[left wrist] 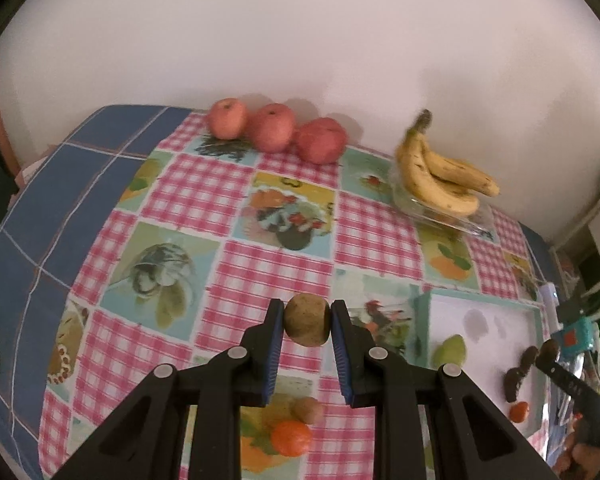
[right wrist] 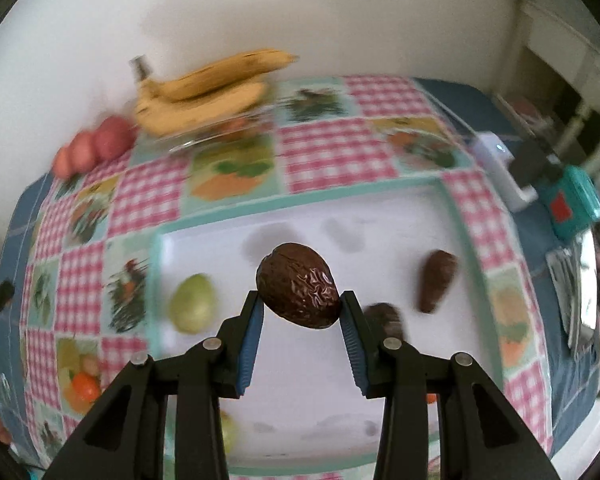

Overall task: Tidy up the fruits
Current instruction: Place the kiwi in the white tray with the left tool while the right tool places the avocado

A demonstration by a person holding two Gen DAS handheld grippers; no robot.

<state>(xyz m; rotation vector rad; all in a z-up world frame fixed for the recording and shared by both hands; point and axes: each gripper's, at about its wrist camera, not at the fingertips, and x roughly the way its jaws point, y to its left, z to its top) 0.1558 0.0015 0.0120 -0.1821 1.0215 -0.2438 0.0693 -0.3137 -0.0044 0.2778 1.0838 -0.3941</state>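
gripping a kiwi [left wrist: 306, 320] in left tongs [left wrist: 306, 322], right tongs [right wrist: 302, 304] clamping dark avocado [right wrist: 298, 285], tray [right wrist: 452, 200] beneath

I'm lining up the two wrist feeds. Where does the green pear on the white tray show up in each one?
Left wrist: the green pear lies at lower right, on the near left part of the white tray, right of the left gripper.
Right wrist: the pear lies left of centre on the tray, left of the right gripper.
Shared landmark: the bananas against the wall.
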